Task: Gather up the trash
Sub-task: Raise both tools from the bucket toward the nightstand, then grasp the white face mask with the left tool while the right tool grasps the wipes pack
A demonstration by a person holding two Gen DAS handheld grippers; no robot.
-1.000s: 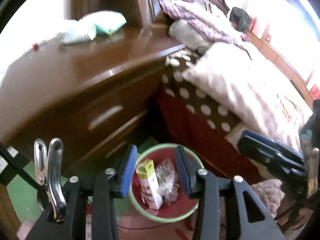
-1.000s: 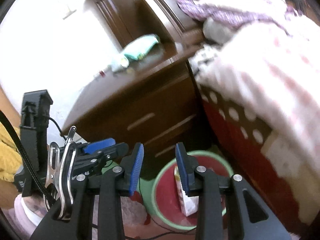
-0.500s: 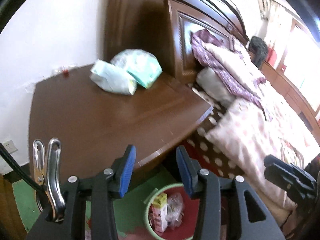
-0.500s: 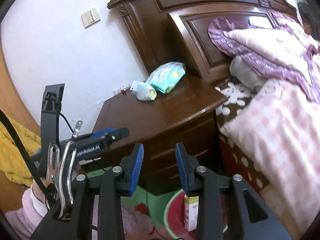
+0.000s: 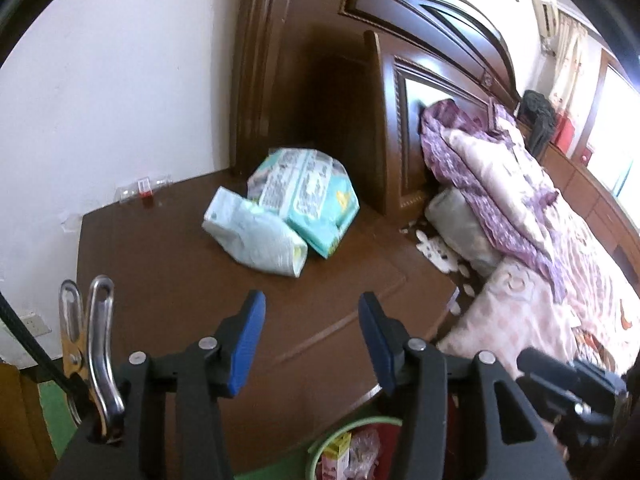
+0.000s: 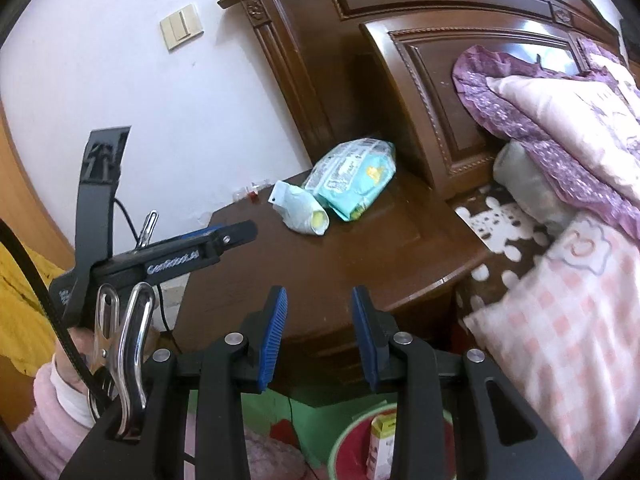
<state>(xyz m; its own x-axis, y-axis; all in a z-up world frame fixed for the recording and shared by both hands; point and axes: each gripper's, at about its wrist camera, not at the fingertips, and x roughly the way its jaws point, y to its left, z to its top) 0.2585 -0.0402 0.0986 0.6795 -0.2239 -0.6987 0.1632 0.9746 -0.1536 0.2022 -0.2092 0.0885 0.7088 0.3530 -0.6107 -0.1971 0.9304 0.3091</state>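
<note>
1. Both grippers, the left gripper (image 5: pixel 311 340) just widened and the right gripper (image 6: pixel 319 334), are held apart and empty.
2. A reach is judged underway toward the rolled diaper (image 5: pixel 256 237) on the nightstand (image 5: pixel 168 280).
3. Next, it must be straddled and carried to the bin (image 6: pixel 340 446).

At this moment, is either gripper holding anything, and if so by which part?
Nothing is held. The left gripper has just been opening, with only bare nightstand top behind the gap. The right gripper also stands open and empty.

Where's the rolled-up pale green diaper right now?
The rolled pale green diaper lies on the brown wooden nightstand, touching the teal wipes pack, near the headboard.
</note>
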